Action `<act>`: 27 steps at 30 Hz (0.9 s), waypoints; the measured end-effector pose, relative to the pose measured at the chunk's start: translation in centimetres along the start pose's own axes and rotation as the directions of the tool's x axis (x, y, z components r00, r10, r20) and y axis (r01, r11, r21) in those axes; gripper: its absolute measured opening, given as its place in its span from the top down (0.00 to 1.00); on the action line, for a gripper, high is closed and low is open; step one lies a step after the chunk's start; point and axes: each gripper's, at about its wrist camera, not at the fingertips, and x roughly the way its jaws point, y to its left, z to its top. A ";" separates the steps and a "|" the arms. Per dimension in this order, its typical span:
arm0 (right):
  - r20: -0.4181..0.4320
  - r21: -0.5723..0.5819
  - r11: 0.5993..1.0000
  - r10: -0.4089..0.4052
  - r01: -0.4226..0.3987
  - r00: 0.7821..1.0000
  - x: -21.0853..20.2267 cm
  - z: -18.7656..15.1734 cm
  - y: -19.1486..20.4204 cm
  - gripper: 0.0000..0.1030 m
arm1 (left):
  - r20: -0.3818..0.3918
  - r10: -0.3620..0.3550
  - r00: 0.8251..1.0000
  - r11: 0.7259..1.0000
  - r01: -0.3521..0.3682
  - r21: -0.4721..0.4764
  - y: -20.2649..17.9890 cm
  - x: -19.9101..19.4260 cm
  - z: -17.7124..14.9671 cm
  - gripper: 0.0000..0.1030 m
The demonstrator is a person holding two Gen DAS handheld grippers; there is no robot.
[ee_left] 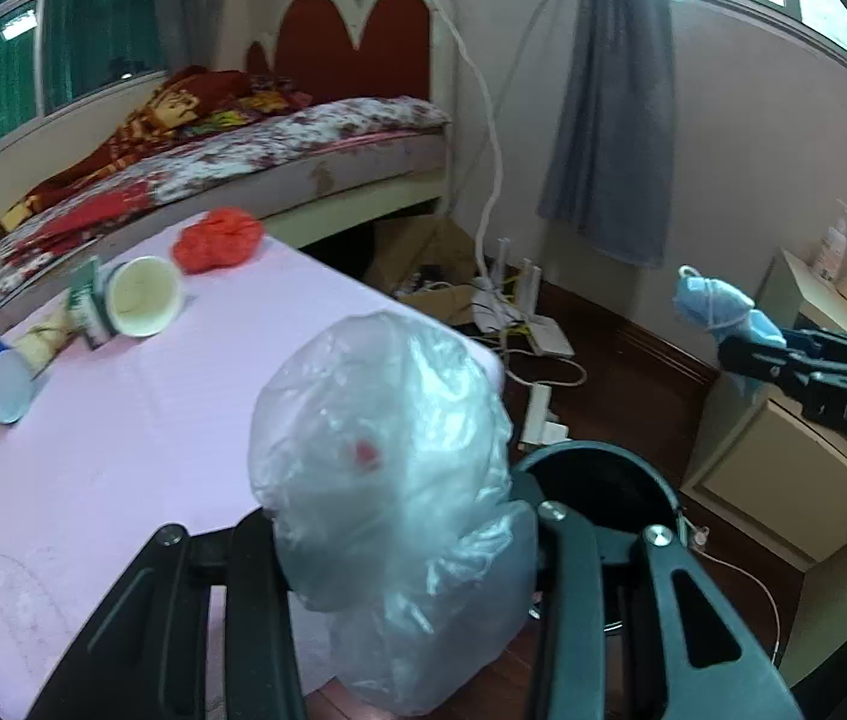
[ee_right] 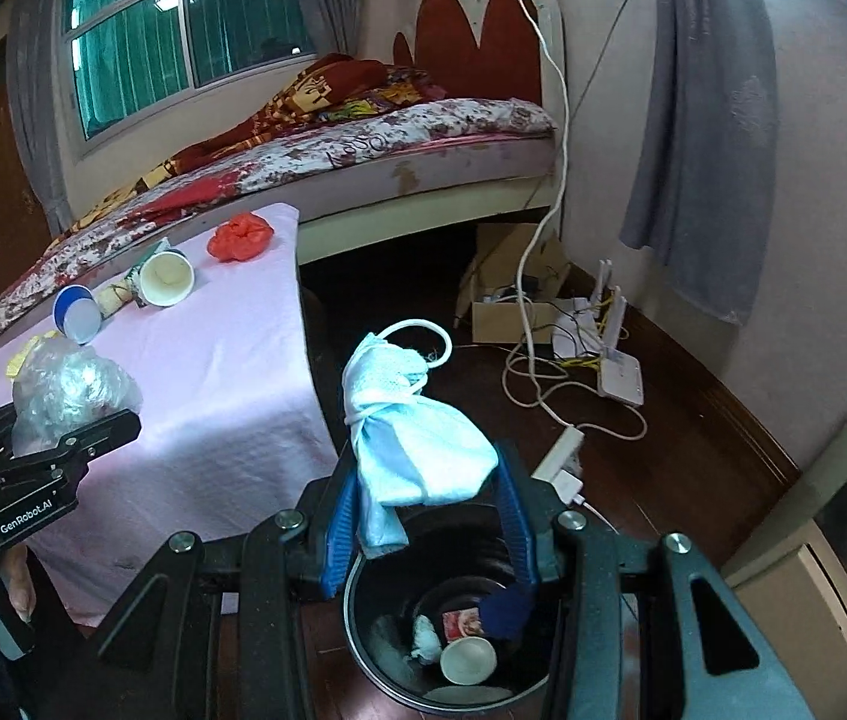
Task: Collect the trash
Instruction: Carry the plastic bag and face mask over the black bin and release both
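- Now carrying two bits of trash at once, one in each gripper, likely to save a trip.
- Pinching a clear bag (ee_left: 387,420) tight in the left gripper (ee_left: 393,531), up over the edge of the table (ee_left: 123,450) and near the bin (ee_left: 597,468).
- Gripping the bag low down, leaving the puffy top free.
- Squeezing a blue mask (ee_right: 417,450) in the right gripper (ee_right: 423,480) by its lower half, leaving the top and its white loop sticking up.
- Holding the mask right above the open bin, for a clean drop inside.
- Tipping both grippers down a bit, likely to aim at the bin on the floor.
- Already lying in the bin: a small cup (ee_right: 468,660), a white wad (ee_right: 426,642) and a little wrapper (ee_right: 462,621).
- Left on the table for later: a paper cup (ee_right: 166,279) on its side, a blue tub (ee_right: 78,312), a red bag (ee_right: 241,236) and some scraps, all lying a little apart and so easy to grab one by one.
- Next, most likely: letting go of the mask first, then swinging the clear bag over the bin and letting go too.
- Careful with the clear bag: light and floaty, so maybe landing on the rim or beside the bin.
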 end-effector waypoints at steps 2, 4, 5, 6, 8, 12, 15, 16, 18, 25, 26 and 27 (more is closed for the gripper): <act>-0.006 0.001 1.000 -0.007 0.007 1.000 -0.1 -0.4 -0.6 0.57 | -0.006 -0.029 1.000 0.999 0.029 0.014 -1.0 0.3 0.1 0.60; -0.019 -0.007 1.000 -0.028 0.028 0.999 -0.2 -1.0 -1.3 0.57 | -0.021 -0.072 0.997 0.997 0.073 0.028 -2.1 0.8 0.2 0.60; -0.024 -0.011 0.999 -0.035 0.035 0.999 -0.2 -1.2 -1.4 0.57 | -0.024 -0.088 0.996 0.996 0.088 0.031 -2.5 1.0 0.1 0.60; -0.031 -0.014 0.999 -0.041 0.041 0.999 -0.2 -1.6 -1.7 0.57 | -0.029 -0.110 0.994 0.993 0.111 0.038 -3.0 1.2 0.1 0.60; -0.042 -0.020 0.998 -0.056 0.055 0.998 -0.3 -2.1 -2.2 0.57 | -0.042 -0.135 0.990 0.989 0.137 0.057 -3.9 1.7 -0.1 0.60; -0.070 -0.019 0.998 -0.066 0.065 0.995 -0.1 -3.3 -3.5 0.57 | -0.076 -0.188 0.979 0.977 0.194 0.082 -5.8 2.6 -0.5 0.60; -0.106 -0.018 0.995 -0.095 0.093 0.990 0.7 -4.3 -4.6 0.57 | -0.114 -0.217 0.970 0.970 0.227 0.090 -6.8 3.8 -0.7 0.60; -0.119 -0.008 0.995 -0.096 0.095 0.988 1.0 -4.7 -5.1 0.57 | -0.129 -0.223 0.966 0.967 0.236 0.096 -7.2 4.3 -0.9 0.60; -0.140 0.002 0.995 -0.099 0.100 0.985 1.4 -5.3 -5.8 0.57 | -0.155 -0.235 0.960 0.962 0.253 0.106 -7.7 5.0 -1.3 0.60; -0.217 -0.026 0.996 -0.086 0.082 0.972 3.5 -7.5 -6.4 0.56 | -0.218 -0.268 0.938 0.946 0.299 0.125 -8.9 7.6 -2.4 0.58; -0.230 -0.033 0.997 -0.082 0.076 0.970 3.9 -7.9 -6.4 0.56 | -0.234 -0.272 0.934 0.944 0.306 0.126 -8.8 8.2 -2.6 0.58; -0.244 -0.042 0.996 -0.080 0.072 0.967 4.5 -8.3 -6.4 0.56 | -0.251 -0.274 0.928 0.941 0.312 0.127 -8.9 8.8 -2.8 0.58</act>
